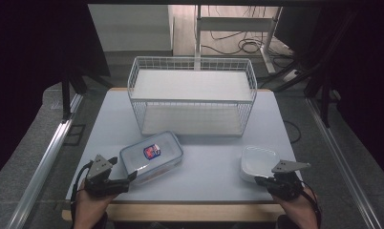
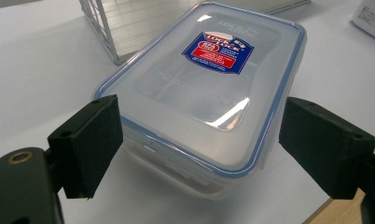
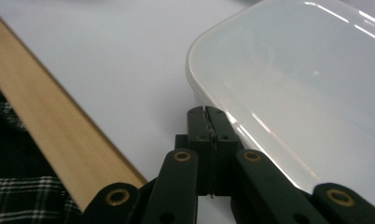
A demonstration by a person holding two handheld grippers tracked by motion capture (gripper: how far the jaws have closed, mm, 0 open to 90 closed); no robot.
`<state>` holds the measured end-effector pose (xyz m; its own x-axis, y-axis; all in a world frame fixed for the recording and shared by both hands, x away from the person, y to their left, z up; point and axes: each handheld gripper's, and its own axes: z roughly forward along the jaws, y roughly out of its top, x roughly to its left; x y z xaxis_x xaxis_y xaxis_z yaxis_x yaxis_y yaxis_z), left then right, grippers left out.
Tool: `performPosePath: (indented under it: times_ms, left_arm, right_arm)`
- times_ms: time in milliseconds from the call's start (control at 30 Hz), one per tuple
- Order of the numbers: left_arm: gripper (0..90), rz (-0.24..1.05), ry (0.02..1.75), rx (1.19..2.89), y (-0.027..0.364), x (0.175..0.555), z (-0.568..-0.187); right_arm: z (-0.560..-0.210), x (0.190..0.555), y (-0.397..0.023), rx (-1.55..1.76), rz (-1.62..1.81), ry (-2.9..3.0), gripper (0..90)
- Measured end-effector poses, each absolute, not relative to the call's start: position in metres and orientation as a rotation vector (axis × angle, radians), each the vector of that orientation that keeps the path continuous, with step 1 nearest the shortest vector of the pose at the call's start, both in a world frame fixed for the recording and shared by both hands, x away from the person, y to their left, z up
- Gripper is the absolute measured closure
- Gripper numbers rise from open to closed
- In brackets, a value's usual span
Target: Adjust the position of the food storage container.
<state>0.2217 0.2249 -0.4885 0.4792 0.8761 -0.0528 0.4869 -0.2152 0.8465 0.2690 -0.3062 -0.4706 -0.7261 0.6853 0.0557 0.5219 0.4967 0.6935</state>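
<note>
A clear rectangular food container (image 1: 152, 155) with a blue-sealed lid and a red and blue label lies at an angle on the white table (image 1: 209, 179), front left. My left gripper (image 1: 124, 168) stands open and wide, its jaws on either side of the near end of the container (image 2: 209, 88). Both pads (image 2: 90, 140) are close to its sides. An empty white dish (image 1: 258, 162) sits front right. My right gripper (image 1: 259, 180) is shut with nothing between its fingers. In the right gripper view its tip (image 3: 206, 112) lies low beside the rim of the white dish (image 3: 307, 93).
A white wire basket (image 1: 192, 95) with two shelf levels stands at the back middle of the table; its corner (image 2: 106, 28) is just behind the container. The table's wooden front edge (image 3: 50, 116) runs close to my right gripper, with plaid cloth (image 3: 17, 186) below it.
</note>
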Motion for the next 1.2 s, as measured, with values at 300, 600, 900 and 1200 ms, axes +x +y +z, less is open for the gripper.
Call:
performPosePath:
  times_ms: [300,600,900,1200]
  left_arm:
    - [13.4,0.568,1.157,1.834,0.230,0.222,-0.487]
    - [13.4,0.568,1.161,1.844,0.229,0.223,-0.489]
    - [15.4,0.573,1.196,1.833,0.231,0.224,-0.489]
    - [74.6,0.654,1.389,1.697,0.268,0.229,-0.487]
  right_arm:
    - [-0.451,0.304,-0.263,0.971,1.045,2.483,86.3]
    - [-0.465,0.321,-0.239,0.972,0.909,2.538,89.1]
    - [-0.465,0.321,-0.282,1.071,0.885,2.448,89.0]
    - [-0.462,0.318,-0.267,0.995,1.032,2.447,89.4]
